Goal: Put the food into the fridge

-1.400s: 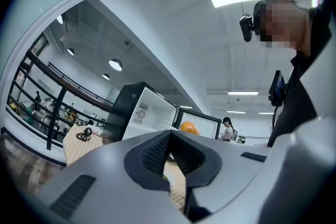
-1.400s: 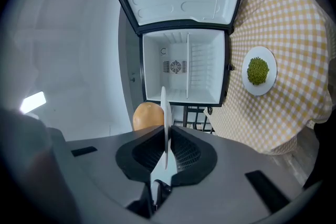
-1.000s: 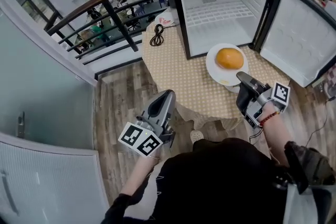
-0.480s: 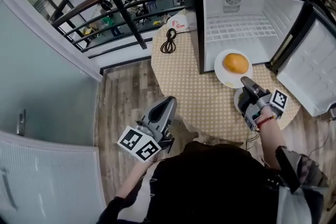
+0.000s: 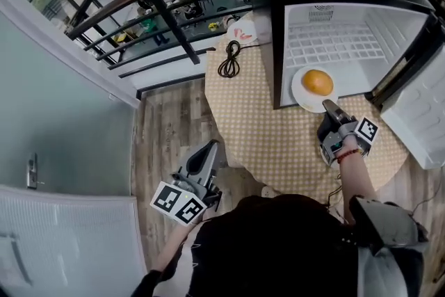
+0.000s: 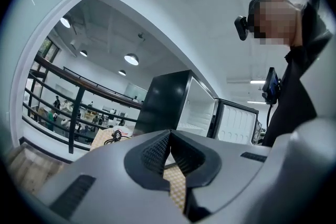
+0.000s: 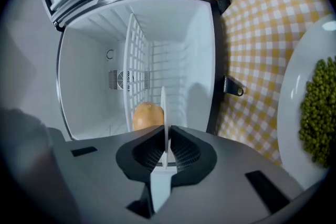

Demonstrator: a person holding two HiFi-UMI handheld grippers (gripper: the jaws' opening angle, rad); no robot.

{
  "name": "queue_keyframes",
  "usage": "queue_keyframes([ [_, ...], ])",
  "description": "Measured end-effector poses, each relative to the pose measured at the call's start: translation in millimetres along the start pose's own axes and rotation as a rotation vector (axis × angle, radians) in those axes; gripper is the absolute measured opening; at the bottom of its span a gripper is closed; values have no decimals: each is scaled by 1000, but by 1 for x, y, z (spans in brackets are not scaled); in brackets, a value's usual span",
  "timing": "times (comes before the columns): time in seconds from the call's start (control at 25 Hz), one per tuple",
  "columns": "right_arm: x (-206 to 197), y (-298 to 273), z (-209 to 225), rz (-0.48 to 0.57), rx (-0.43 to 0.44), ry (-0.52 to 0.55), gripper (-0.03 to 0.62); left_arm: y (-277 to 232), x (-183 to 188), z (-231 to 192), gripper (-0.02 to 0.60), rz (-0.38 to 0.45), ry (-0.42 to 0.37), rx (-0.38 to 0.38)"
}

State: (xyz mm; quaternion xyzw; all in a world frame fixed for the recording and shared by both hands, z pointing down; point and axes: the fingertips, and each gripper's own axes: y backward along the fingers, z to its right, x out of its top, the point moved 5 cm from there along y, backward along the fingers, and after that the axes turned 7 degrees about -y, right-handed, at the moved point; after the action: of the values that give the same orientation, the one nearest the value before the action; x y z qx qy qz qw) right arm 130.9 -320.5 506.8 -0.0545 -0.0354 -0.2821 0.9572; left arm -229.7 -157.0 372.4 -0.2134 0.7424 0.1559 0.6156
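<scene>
A white plate point(image 5: 300, 98) with an orange-brown bun point(image 5: 318, 82) on it sits at the mouth of the open mini fridge point(image 5: 334, 45). My right gripper point(image 5: 327, 107) is shut on the plate's near rim. In the right gripper view the plate point(image 7: 164, 107) stands edge-on between the pads of that gripper point(image 7: 166, 152), and the bun point(image 7: 147, 115) shows against the white fridge interior point(image 7: 89, 86). My left gripper point(image 5: 208, 151) hangs off the table's near-left edge, shut and with nothing in it. The left gripper point(image 6: 169, 152) points toward the fridge point(image 6: 168, 102).
The fridge stands on a round table with a yellow checked cloth point(image 5: 257, 122). Its door point(image 5: 417, 129) is swung open to the right. A black cable point(image 5: 229, 59) lies at the table's far side. A second plate with green peas point(image 7: 315, 113) rests right of the gripper. A railing point(image 5: 160, 10) runs behind.
The right gripper has carried the plate with the bun forward from the table to the fridge's opening. The left gripper has dropped slightly lower and stayed shut.
</scene>
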Motion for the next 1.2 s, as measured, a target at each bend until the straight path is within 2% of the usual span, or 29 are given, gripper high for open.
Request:
queue_keyframes([
  [0.32,3,-42,23,14,-62,21,35,-10,-21,-17,12,-32,61,7],
  [0.84,3,-75,18,17,-127,71,35,-2,-36,-24,12,-78,94,52],
  [1.2,10,-95,13,8,-185,114,35,5,-36,-30,12,-64,113,104],
])
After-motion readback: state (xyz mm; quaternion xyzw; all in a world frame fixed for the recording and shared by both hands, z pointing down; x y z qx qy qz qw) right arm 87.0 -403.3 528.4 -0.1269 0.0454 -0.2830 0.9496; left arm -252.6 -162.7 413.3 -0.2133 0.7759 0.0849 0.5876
